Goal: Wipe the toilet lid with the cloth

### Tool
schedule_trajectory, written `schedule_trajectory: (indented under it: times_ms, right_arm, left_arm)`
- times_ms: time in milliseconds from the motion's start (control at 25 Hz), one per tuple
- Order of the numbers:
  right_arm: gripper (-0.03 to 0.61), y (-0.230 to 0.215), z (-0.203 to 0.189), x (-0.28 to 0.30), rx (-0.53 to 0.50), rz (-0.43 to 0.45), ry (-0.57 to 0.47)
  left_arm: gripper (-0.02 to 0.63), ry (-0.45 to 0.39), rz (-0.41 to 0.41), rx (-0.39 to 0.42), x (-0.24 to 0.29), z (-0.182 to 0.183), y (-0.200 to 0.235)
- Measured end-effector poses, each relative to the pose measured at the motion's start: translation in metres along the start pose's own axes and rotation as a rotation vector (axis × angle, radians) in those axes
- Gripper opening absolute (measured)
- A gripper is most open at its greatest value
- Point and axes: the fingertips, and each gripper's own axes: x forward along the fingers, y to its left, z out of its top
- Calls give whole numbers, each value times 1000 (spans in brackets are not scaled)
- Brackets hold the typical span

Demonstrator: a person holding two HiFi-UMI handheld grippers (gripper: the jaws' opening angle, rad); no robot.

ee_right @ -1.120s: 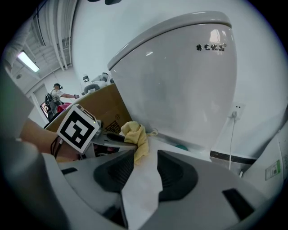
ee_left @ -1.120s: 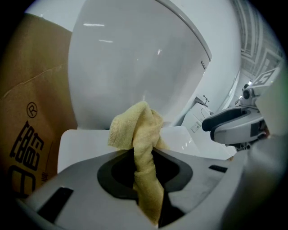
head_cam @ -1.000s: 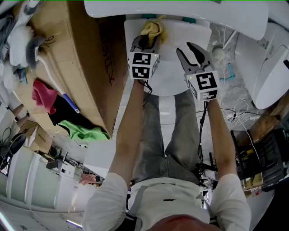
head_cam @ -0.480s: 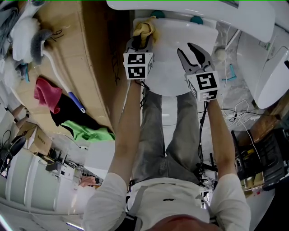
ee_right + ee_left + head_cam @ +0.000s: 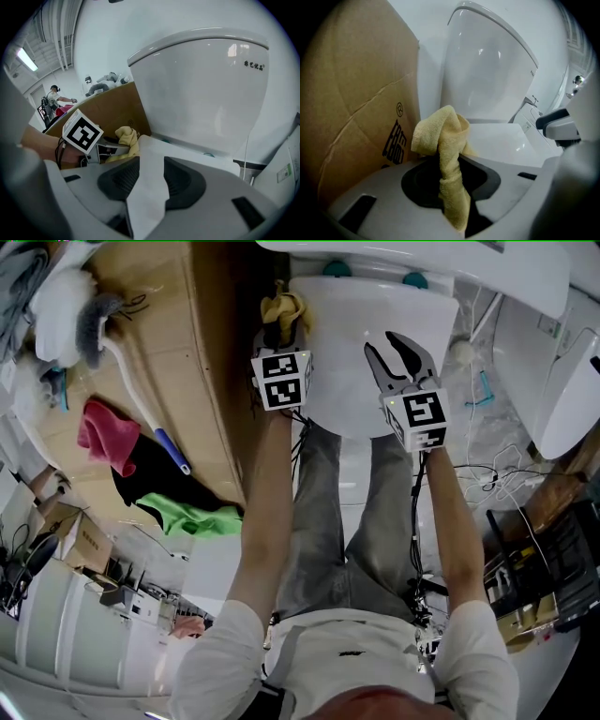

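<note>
Cardboard box, on its top a red cloth, black cloth, green cloth, long-handled brush

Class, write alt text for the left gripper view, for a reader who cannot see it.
The left gripper holds a bunched yellow cloth in its shut jaws. A brown cardboard box stands to the left; a white toilet tank rises ahead, with the white toilet lid below it.

white shirt, grey trousers, marker cubes on left gripper and right gripper.
</note>
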Motion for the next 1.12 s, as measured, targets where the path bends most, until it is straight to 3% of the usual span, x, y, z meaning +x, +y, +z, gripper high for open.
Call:
schedule_trajectory:
  times_ms: [240,480,800,1120]
  right_arm:
    - [176,4,-7,-9,3,-8,-2]
    - [176,-3,-26,-23,16,-20,2]
    - [176,-22,-50,-44,67,-55,6]
    - [176,-29,-62,-49,61,-19,8]
  left_arm:
    - [106,18,74,35,-20,-12,10]
    - [106,57,206,185,-34,-30,12]
    - [104,66,149,144,-22,-42,-9]
    - [104,74,118,146,-15,-43,-32]
